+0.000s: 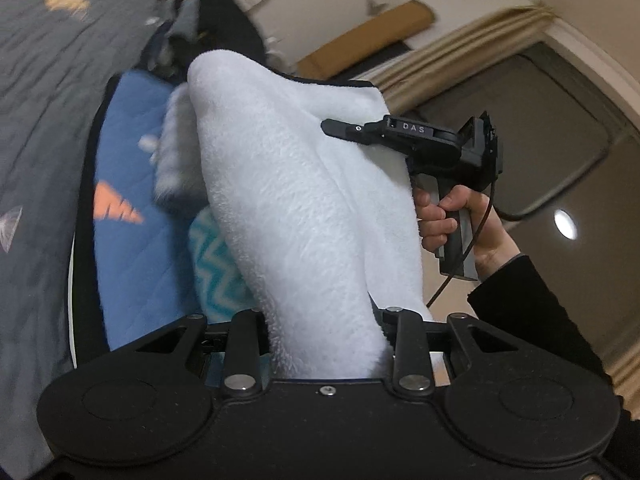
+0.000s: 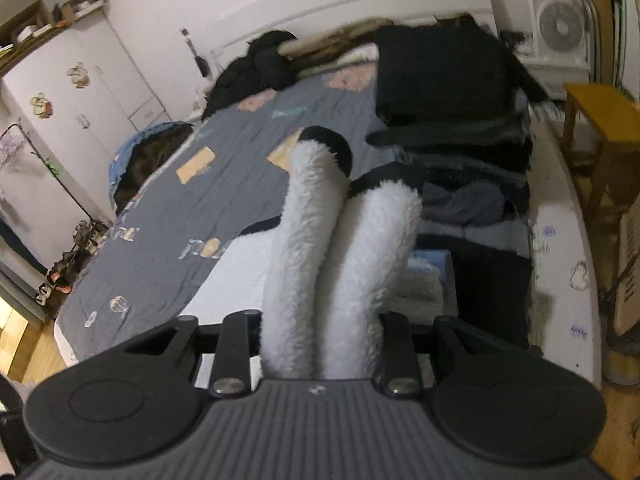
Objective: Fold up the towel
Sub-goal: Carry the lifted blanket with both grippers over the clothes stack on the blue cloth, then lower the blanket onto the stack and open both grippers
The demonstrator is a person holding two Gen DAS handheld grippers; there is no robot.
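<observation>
Towel (image 1: 304, 208), white fleece with a dark edge, held up off the bed between both tools. Left gripper (image 1: 326, 354): jaws narrow, clamped on a thick bunch of towel that fills the gap. Right gripper (image 2: 320, 350): jaws narrow, pinching two rolled folds of towel (image 2: 340, 256); they are easing open slightly, cloth still between them. No real containers in view; nothing sits inside anything as far as I can tell.

Only the left wrist view shows the right gripper (image 1: 340, 128) from outside, its finger laid on the towel's far edge, with the person's hand (image 1: 452, 220) on the handle, a black sleeve (image 1: 540, 312), and a cable. It also shows a blue mat (image 1: 132, 208) and a teal zigzag cloth (image 1: 216, 264) under the towel.

Only the right wrist view shows the grey bedspread (image 2: 208, 200), a pile of dark clothes (image 2: 448, 92), a white wardrobe (image 2: 92, 84), a fan (image 2: 560, 28) and a wooden stool (image 2: 604, 120). Floor is wood at the left corner.
</observation>
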